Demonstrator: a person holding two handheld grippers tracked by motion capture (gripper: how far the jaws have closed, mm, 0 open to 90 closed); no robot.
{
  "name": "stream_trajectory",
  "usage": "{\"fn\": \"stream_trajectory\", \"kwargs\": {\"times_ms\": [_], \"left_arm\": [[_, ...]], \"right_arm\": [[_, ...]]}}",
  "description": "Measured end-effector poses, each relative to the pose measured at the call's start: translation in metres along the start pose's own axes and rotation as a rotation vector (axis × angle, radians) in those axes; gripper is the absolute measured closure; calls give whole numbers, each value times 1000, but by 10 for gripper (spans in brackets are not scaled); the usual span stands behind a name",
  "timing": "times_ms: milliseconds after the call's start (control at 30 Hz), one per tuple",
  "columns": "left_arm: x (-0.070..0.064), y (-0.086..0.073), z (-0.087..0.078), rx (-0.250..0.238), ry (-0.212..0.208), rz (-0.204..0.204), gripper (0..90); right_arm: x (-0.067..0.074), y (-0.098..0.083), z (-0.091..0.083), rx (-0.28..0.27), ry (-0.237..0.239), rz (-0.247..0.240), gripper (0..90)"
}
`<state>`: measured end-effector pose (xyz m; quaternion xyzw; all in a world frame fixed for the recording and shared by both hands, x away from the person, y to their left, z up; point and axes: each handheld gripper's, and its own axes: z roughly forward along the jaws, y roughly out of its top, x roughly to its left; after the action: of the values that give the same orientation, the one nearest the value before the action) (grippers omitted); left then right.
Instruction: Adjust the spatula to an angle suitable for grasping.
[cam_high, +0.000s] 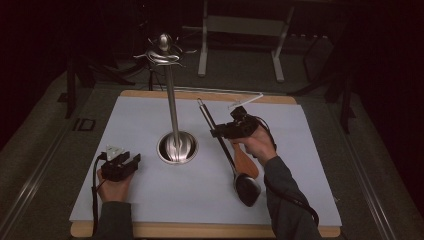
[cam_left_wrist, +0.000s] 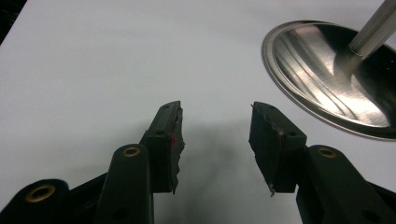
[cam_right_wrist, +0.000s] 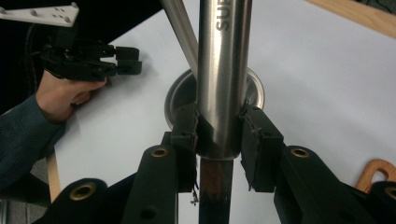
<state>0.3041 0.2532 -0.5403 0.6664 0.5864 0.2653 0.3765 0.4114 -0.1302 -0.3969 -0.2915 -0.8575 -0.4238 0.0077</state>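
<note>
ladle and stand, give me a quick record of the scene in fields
surface: white board on a wooden table
stand: steel hook stand, upright, round base near mid-board
right tool: shut on the ladle at its steel handle, bowl end low near the board
left tool: open, nothing between the pads, resting left of the base
other: wooden utensil lying beside the ladle

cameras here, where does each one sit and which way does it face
High view: above the person's side, looking forward and down on the white table; both forearms enter from below, left claw resting, right claw clamping a ladle.
Left gripper view: rides the left claw, facing along the tabletop; open jaws.
Right gripper view: rides the right claw, facing the person's left hand; jaws grip the ladle handle.
Shared: all three show the utensil stand's steel base.
</note>
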Motion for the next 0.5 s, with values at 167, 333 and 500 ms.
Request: {"fn": "stream_trajectory", "kwargs": {"times_ms": [167,333,500], "left_arm": [[0,0,0,1,1,7,543],[-1,0,0,0,2,8,539],[0,0,0,0,1,7,538]], "right_arm": [[4,0,-7,-26,2,-21,693],[7,1,-13,-55,-10,-42,693],[12,4,-18,-78,-14,-63,694]]}}
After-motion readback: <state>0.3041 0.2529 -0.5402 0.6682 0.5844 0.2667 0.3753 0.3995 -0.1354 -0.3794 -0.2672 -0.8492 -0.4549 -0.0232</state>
